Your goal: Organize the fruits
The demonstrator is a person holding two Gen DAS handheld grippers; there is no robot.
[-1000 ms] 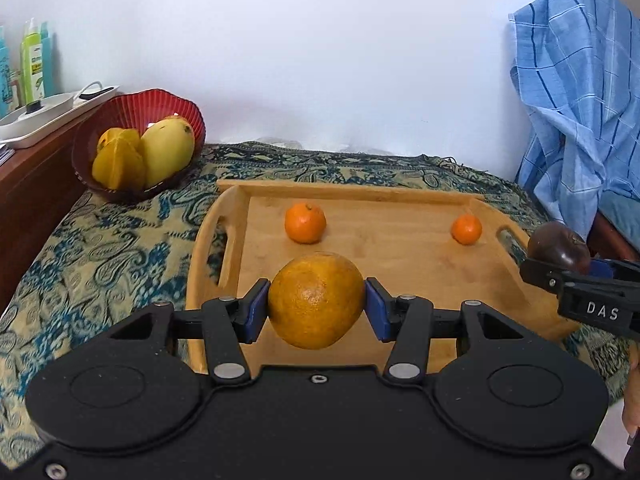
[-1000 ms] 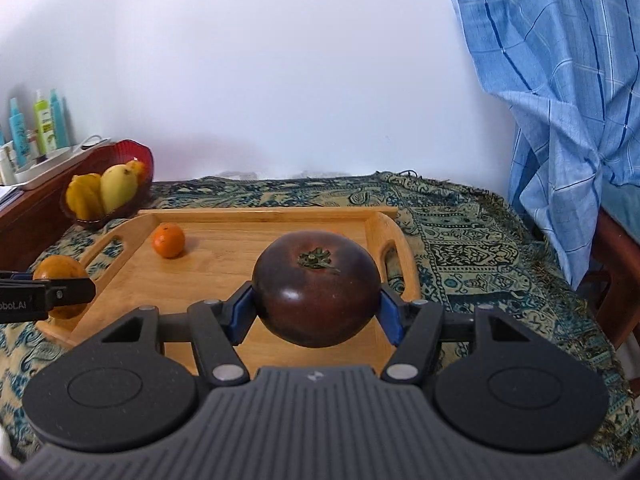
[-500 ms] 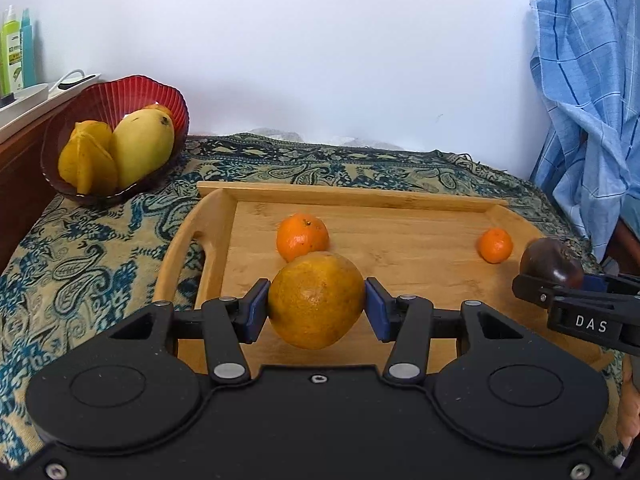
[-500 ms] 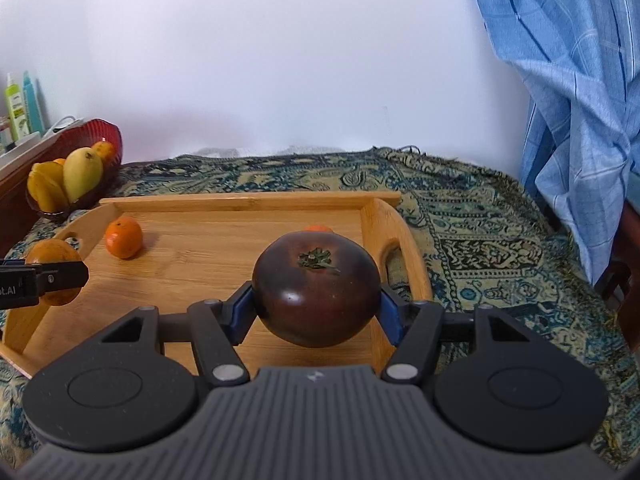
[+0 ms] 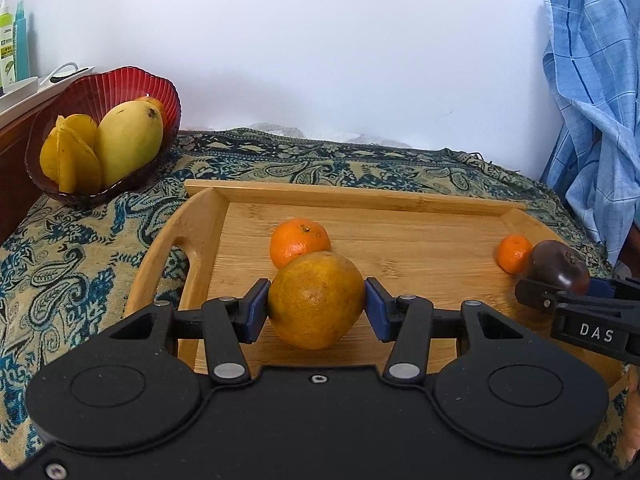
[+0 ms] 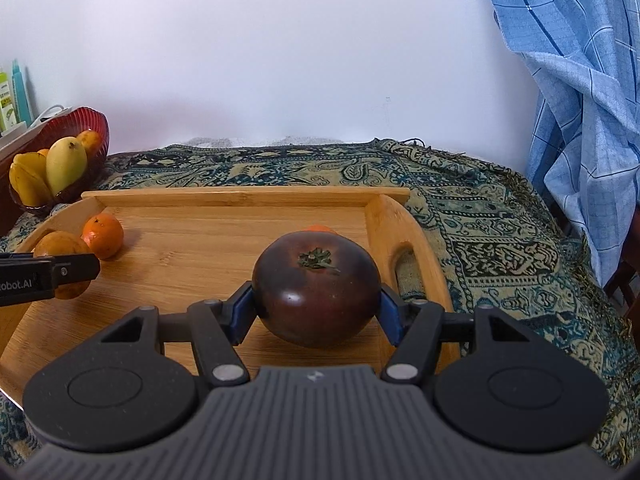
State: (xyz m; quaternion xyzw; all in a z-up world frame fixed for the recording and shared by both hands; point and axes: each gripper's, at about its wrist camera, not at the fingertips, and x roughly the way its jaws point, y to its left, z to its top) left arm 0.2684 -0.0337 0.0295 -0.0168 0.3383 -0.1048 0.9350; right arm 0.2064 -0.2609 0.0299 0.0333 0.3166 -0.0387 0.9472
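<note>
My left gripper (image 5: 316,306) is shut on a large dull orange (image 5: 316,300), held over the near left part of the wooden tray (image 5: 400,200). My right gripper (image 6: 316,304) is shut on a dark purple tomato (image 6: 316,288) over the tray's right side (image 6: 384,232). A small tangerine (image 5: 300,240) lies on the tray just behind the orange; it also shows in the right wrist view (image 6: 103,235). A second tangerine (image 5: 514,253) lies at the tray's right, mostly hidden behind the tomato in the right wrist view.
A red bowl (image 5: 120,84) with a mango (image 5: 128,144) and starfruit (image 5: 70,160) stands at the back left on the patterned cloth (image 5: 80,248). A blue checked cloth (image 5: 596,100) hangs at the right. Bottles (image 5: 14,40) stand on a shelf at far left.
Both grippers have moved forward over the tray with their fruits still held. The tangerines and the red bowl now appear closer.
</note>
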